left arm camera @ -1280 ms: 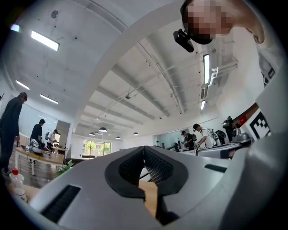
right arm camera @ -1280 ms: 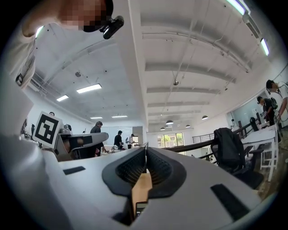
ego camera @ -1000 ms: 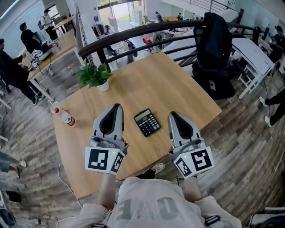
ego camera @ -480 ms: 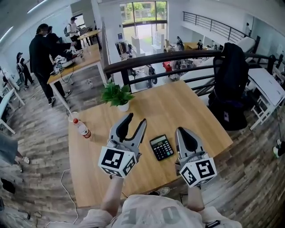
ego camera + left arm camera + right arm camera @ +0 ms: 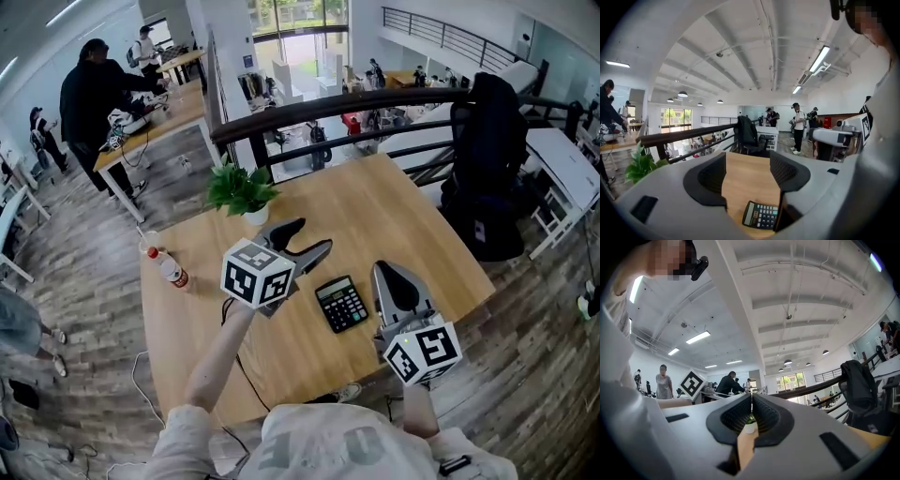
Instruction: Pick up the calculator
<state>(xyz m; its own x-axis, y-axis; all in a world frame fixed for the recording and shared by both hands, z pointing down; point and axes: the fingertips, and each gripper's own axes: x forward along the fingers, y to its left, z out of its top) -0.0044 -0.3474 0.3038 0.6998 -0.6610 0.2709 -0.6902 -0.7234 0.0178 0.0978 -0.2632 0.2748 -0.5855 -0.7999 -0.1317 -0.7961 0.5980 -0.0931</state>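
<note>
Two grippers flank the calculator (image 5: 341, 304), which lies flat on the surface (image 5: 384, 211) between them. The left gripper (image 5: 314, 236) has fingers (image 5: 708, 180) opening, nothing between them; the right gripper (image 5: 381, 269) has fingers (image 5: 736, 420) pressed together, empty. Plant (image 5: 242, 192) and bottle (image 5: 169, 269) stand well apart from the calculator, to its left.

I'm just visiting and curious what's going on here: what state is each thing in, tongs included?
Left tongs: opening, nothing gripped.
Right tongs: shut, empty.
Calculator: flat on the table, face up, untouched.
Bottle: lying on its side, capped.
Plant: upright in its pot.
</note>
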